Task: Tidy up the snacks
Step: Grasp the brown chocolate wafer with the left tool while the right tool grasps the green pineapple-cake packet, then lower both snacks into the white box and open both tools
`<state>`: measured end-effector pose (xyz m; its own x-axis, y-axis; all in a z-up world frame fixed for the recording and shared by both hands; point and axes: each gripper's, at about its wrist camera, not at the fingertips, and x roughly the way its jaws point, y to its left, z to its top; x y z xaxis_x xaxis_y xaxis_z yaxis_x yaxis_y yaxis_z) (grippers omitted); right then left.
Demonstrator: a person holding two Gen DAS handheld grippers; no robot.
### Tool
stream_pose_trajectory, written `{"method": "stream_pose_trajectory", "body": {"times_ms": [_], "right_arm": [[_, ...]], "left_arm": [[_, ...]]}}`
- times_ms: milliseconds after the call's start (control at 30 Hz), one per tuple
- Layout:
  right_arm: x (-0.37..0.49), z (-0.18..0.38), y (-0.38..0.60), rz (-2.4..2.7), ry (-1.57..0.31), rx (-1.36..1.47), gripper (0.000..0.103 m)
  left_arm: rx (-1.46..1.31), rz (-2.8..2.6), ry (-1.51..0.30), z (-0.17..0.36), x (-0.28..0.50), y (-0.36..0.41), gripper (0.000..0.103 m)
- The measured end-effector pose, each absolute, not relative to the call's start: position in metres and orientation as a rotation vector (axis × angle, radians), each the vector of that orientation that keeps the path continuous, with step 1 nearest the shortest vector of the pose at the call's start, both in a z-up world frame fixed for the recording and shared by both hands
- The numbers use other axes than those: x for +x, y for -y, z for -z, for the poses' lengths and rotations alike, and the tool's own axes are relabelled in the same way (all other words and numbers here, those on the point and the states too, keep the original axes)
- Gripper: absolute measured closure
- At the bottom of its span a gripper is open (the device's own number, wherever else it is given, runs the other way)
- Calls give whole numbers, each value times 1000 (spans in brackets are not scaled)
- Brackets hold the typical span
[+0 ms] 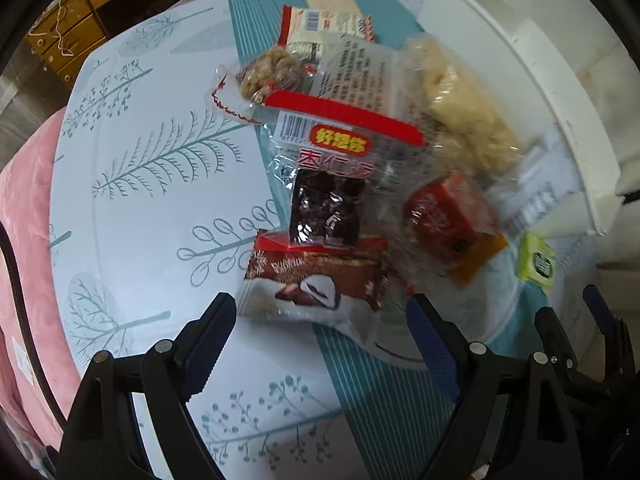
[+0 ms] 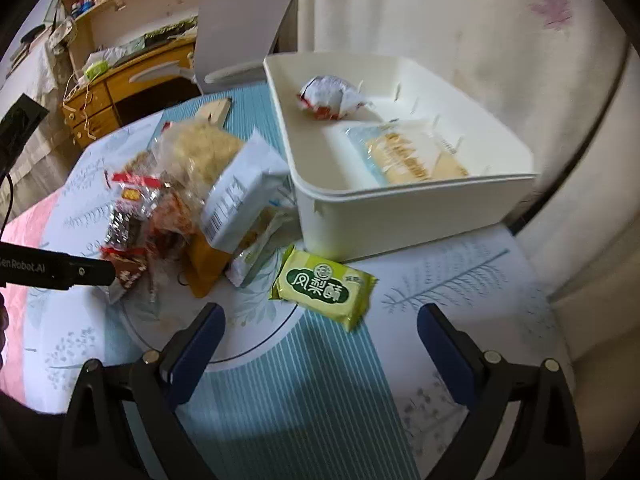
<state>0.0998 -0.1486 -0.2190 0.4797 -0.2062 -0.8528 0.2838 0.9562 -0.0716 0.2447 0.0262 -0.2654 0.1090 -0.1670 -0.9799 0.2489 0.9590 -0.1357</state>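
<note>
A heap of wrapped snacks lies on the table. In the left wrist view my left gripper (image 1: 320,312) is open and empty, just short of a brown chocolate-pie packet (image 1: 316,284); behind it lie a dark date packet (image 1: 326,212) and a red packet (image 1: 448,216). In the right wrist view my right gripper (image 2: 320,320) is open and empty, close to a green pineapple-cake packet (image 2: 324,286). The white bin (image 2: 400,208) beyond it holds a red-and-white wrapped snack (image 2: 330,96) and a pale cake packet (image 2: 404,152).
A white-blue packet (image 2: 244,196) leans on the heap beside the bin. The table has a leaf-print cloth (image 1: 152,152) with a teal striped runner. A pink cushion (image 1: 24,216) lies at the left edge. A grey chair (image 2: 240,32) and a wooden desk (image 2: 132,76) stand behind.
</note>
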Motion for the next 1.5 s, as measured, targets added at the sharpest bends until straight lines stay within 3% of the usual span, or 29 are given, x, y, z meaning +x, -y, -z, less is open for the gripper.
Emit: {"method": "stream_pose_trajectory", "body": {"times_ms": [300,467,567,700,767,1133,1333,1500], "right_arm": [[121,255,160,306,-1069,94,13],[127,258,162,287,-1094,75,27],[128,257,160,263,-1089,66,34],[128,254,156,245,-1097,55,43],[128,252,154,239,-1103,46,45],[118,238,144,229,-1120,68,48],[99,217,131,226,-1113,102,48],[83,191,121,253,-1075,136,48]], "left_arm": [[109,267,-1423,287,256,-13,23],[146,259,-1401,287,255,-8,30],[148,285,-1384,284,250,-5,35],[165,348,-1352,270,246,-2,55],[167,354,-1349,268,244,-2,59],[91,363,-1376,256,232,-34,71],[25,410,-1361,230,212,-62,82],[-13,465,-1304,199,196,-77,83]]}}
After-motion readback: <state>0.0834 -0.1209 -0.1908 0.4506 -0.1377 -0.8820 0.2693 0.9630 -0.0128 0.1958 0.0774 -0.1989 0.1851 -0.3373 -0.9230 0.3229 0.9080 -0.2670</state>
